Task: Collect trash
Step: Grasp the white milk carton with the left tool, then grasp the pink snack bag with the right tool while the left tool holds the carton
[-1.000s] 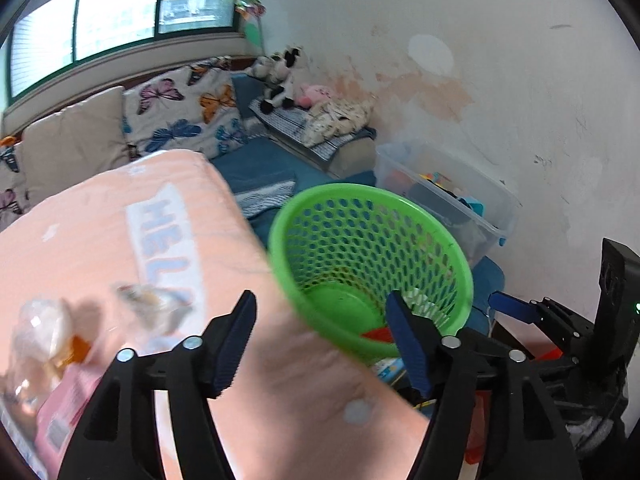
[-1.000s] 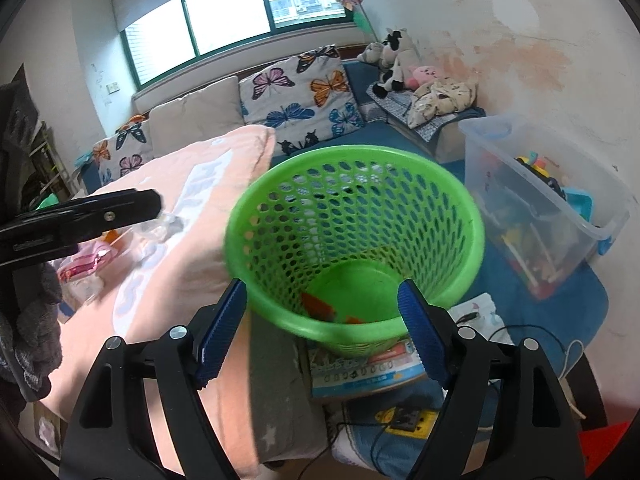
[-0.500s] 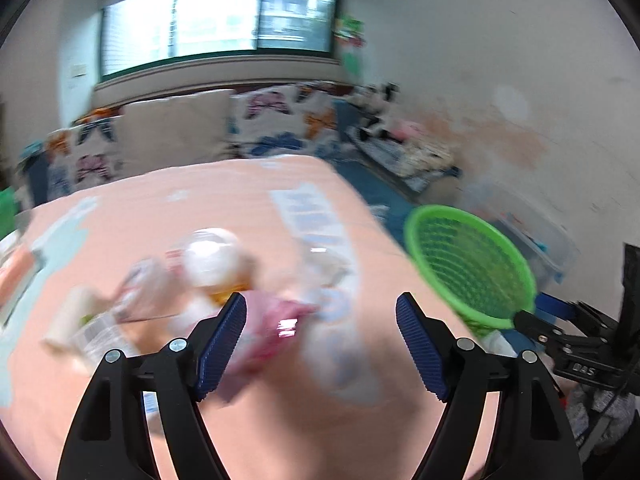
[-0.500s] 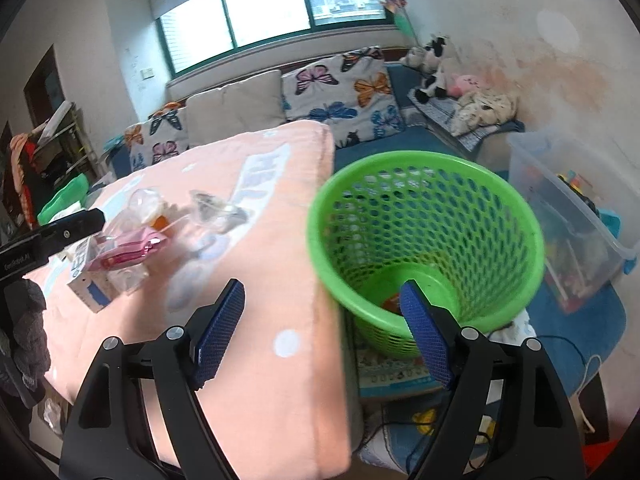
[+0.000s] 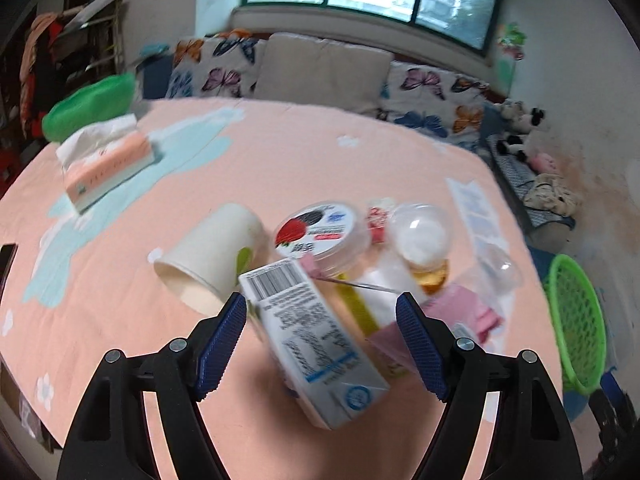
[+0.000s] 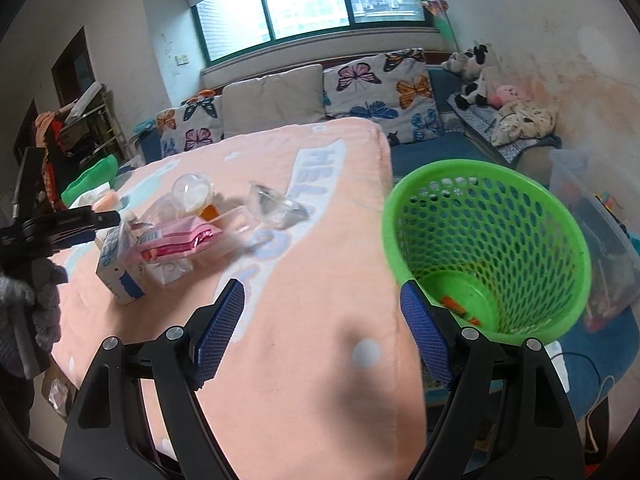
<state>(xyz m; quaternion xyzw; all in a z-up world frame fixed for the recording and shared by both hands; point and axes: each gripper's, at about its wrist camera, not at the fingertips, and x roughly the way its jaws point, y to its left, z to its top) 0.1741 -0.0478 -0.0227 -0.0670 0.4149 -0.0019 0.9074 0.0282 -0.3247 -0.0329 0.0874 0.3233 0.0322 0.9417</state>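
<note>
Left hand-held gripper [image 5: 320, 344] has swung from the green basket [image 6: 486, 248] to the trash pile, jaws apart around the milk carton [image 5: 316, 344], not yet gripping; right hand-held gripper [image 6: 322, 332] apart, empty.

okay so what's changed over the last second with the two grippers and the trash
The left gripper swung from the green basket to the trash pile, now open over the milk carton. The right gripper shifted from the basket toward the table edge, empty. Nothing was grasped; trash and basket stayed put.

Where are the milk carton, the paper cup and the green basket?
milk carton [image 5: 316, 332], left wrist view, printed side panel
paper cup [image 5: 212, 248], left wrist view, white side wall
green basket [image 6: 520, 224], right wrist view, inner mesh wall
</note>
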